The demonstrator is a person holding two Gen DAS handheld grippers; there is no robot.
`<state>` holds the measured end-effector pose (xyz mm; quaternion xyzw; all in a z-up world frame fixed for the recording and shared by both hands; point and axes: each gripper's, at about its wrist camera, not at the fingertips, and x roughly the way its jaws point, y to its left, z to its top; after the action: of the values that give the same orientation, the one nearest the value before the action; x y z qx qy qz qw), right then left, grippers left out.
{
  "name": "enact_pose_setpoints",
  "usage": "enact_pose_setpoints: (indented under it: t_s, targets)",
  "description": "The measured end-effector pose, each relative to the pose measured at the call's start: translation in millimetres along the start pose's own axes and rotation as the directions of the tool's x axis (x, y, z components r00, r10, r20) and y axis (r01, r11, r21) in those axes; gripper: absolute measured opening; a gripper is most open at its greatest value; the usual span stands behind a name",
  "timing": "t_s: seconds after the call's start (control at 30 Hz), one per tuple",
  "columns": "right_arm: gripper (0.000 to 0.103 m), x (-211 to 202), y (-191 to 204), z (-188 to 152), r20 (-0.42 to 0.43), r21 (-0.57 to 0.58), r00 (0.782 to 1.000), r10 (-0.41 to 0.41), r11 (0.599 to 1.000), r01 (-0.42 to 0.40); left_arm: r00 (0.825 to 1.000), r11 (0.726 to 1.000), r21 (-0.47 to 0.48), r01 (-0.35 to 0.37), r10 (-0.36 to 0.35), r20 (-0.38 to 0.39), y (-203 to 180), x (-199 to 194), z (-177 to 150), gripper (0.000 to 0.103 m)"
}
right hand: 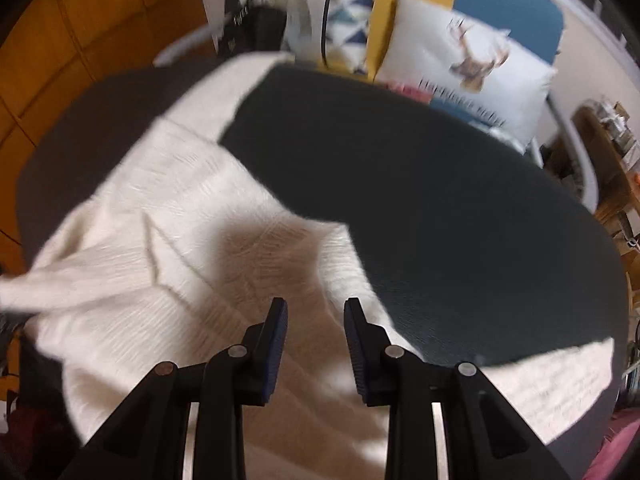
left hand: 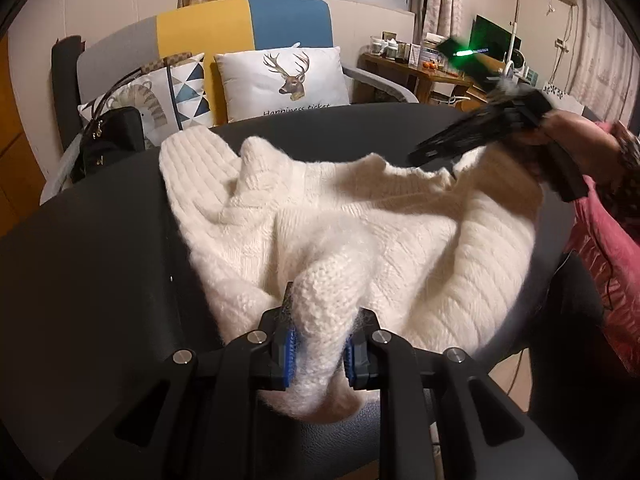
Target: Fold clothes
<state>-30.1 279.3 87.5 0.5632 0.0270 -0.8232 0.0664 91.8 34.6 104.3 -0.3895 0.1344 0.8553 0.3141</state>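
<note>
The white knit sweater (left hand: 352, 224) lay rumpled across the dark round table (left hand: 100, 240), filling the centre and lower middle of the left wrist view and spreading over the left half and bottom of the right wrist view. One thick fold rose from the heap toward the bottom centre of the left view, where the left gripper (left hand: 320, 350) was clamped on it, its blue pads pressed into the wool from both sides. The right gripper (right hand: 316, 320) hung over the garment at the lower centre of its own view with its jaws spread and nothing between them. In the left view it appeared blurred at the upper right, carried by a hand (left hand: 568, 136) above the sweater's far edge.

Behind the table, at the top of the left view, stood a sofa (left hand: 240, 20) in grey, yellow and blue with a deer-print cushion (left hand: 284, 76), a triangle-pattern cushion (left hand: 188, 88) and a black handbag (left hand: 108, 140) at the left.

The likeliest trouble seemed to be the single bunched hold: a thick, fuzzy wad could slide out of the pads if it were lifted, or drag the whole garment toward the table's near edge, where part of it already hung over. The empty right gripper might also pinch several layers at once, since the creases hid the true hem, giving a crooked fold.
</note>
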Motion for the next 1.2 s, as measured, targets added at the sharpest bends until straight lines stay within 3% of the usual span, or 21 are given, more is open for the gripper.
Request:
enact_pose_setpoints:
  t_s: [0.1, 0.2, 0.5, 0.63, 0.77, 0.9, 0.97, 1.07, 1.2]
  targets:
    - [0.029, 39.9, 7.8, 5.1, -0.107, -0.003, 0.994, 0.031, 0.999, -0.032, 1.000, 1.000, 0.009, -0.024, 0.024, -0.007, 0.1, -1.0, -6.5, 0.019]
    - [0.033, 42.0, 13.1, 5.9, -0.030, -0.045, 0.999, -0.024, 0.999, 0.023, 0.999, 0.998, -0.040, -0.042, 0.041, -0.008, 5.3, -4.6, -12.6, 0.019]
    - [0.034, 33.7, -8.1, -18.5, 0.131, 0.064, 0.991, 0.040, 0.997, -0.048, 0.998, 0.967, -0.247, -0.063, 0.067, 0.005, 33.0, -48.8, -47.8, 0.020]
    - [0.033, 32.3, -4.8, -19.0, 0.140, 0.055, 0.990, 0.016, 0.998, -0.024, 0.990, 0.966, -0.221, -0.134, 0.139, 0.006, 35.1, -74.1, -48.9, 0.020]
    - [0.033, 30.7, -0.2, -23.6, 0.145, 0.056, 0.989, 0.017, 0.998, -0.026, 0.978, 0.960, -0.203, -0.195, 0.206, 0.034, 38.7, -90.5, -25.3, 0.020]
    - [0.034, 30.1, -1.6, -19.8, 0.151, 0.062, 0.988, 0.024, 0.998, -0.033, 0.974, 0.967, -0.148, -0.210, 0.219, 0.052, 34.7, -72.0, 22.1, 0.021]
    - [0.033, 30.0, 1.1, -20.0, 0.149, 0.050, 0.989, 0.011, 0.999, -0.018, 0.983, 0.978, -0.114, -0.173, 0.179, 0.041, 27.8, -46.2, 50.3, 0.020]
    - [0.034, 29.6, 2.2, -19.9, 0.146, 0.043, 0.989, 0.007, 0.999, -0.013, 0.994, 0.994, -0.055, -0.094, 0.091, -0.053, 11.7, 9.6, 84.7, 0.020]
    - [0.034, 28.7, -1.6, -20.4, 0.144, 0.049, 0.989, 0.024, 0.998, -0.031, 0.986, 0.998, -0.011, -0.062, 0.059, -0.155, -2.3, 81.6, 116.8, 0.020]
